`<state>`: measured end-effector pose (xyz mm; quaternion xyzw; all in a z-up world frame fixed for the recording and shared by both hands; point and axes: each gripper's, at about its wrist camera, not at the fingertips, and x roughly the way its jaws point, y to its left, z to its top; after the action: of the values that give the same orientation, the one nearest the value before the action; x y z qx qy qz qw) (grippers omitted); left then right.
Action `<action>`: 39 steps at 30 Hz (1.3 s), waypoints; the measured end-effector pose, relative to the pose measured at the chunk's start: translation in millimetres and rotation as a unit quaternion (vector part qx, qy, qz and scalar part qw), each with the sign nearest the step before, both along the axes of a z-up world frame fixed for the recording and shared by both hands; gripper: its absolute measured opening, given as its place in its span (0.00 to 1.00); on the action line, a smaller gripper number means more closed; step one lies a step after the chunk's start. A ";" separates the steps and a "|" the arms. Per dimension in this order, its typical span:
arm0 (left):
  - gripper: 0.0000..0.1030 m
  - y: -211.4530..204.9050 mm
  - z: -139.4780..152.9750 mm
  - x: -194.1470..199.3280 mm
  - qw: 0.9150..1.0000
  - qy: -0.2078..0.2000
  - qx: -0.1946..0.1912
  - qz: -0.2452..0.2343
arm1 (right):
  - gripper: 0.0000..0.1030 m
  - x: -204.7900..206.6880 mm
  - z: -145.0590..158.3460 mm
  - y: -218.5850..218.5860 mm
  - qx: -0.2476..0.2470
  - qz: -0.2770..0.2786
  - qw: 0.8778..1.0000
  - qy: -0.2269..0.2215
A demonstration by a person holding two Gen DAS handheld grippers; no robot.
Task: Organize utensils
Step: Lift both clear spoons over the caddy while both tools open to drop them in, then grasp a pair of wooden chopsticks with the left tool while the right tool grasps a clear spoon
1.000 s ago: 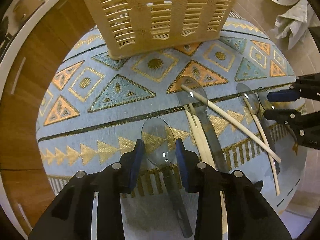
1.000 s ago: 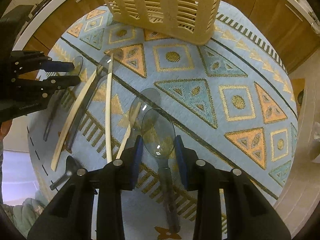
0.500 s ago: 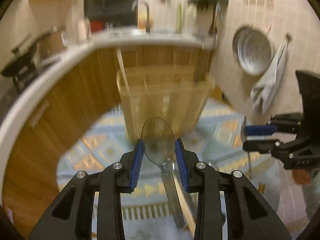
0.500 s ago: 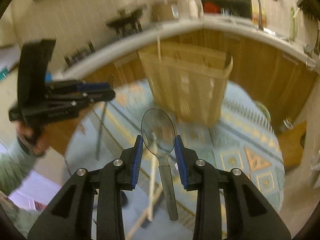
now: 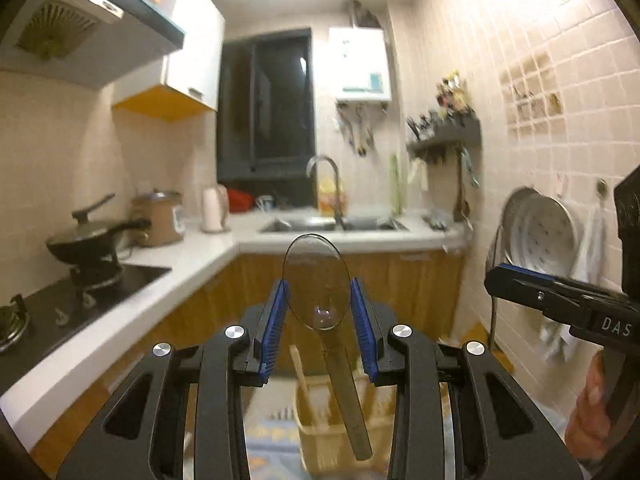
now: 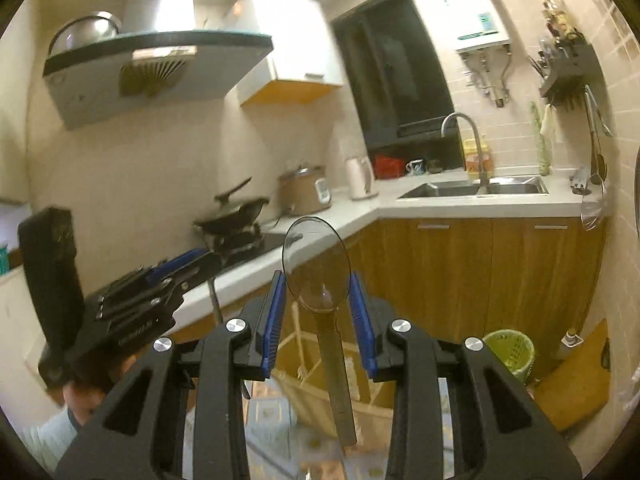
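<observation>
My left gripper (image 5: 317, 307) is shut on a clear smoky plastic spoon (image 5: 314, 280), bowl up, handle hanging down. My right gripper (image 6: 317, 305) is shut on a second clear plastic spoon (image 6: 316, 264), held the same way. Both grippers are raised and level, facing the kitchen. The beige slatted basket (image 5: 320, 436) stands on the floor below and ahead, with a wooden utensil (image 5: 302, 376) in it; it also shows in the right wrist view (image 6: 316, 392). The right gripper appears at the right of the left wrist view (image 5: 560, 300), the left gripper at the left of the right wrist view (image 6: 160, 284).
A patterned blue rug (image 6: 272, 420) lies under the basket. Wooden cabinets (image 6: 480, 280) and a white counter (image 5: 200, 256) with a sink (image 5: 332, 224) and a stove with a pan (image 5: 88, 244) are ahead. A green bin (image 6: 510, 350) stands at the right.
Both grippers have lifted a spoon each off the rug and tilted up from looking down at the floor to looking level across the kitchen. The basket has dropped low in both views.
</observation>
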<state>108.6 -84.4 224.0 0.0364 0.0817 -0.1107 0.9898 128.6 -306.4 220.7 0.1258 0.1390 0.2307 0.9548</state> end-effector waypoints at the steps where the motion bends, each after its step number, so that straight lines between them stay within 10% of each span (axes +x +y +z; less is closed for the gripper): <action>1: 0.30 -1.4 -1.7 6.2 1.000 -0.007 -0.001 0.008 | 0.28 7.7 -3.6 -0.4 0.001 -0.009 1.000 -0.003; 23: 0.32 3.8 -82.5 64.8 0.999 0.019 -0.006 0.039 | 0.29 62.0 -92.7 -2.0 -0.009 -0.035 0.998 0.057; 28: 0.36 4.4 -82.9 52.2 0.999 0.021 0.008 0.034 | 0.48 47.4 -91.5 -5.1 -0.008 -0.020 0.998 0.065; 39: 0.38 42.0 -36.9 -5.0 0.996 0.065 -0.054 -0.025 | 0.48 -8.9 -55.9 -5.6 -0.057 -0.014 0.994 0.090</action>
<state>103.6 -42.4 187.1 -0.0224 0.1389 -0.1415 0.9799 119.7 -312.0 164.8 0.0930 0.2357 0.1966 0.9472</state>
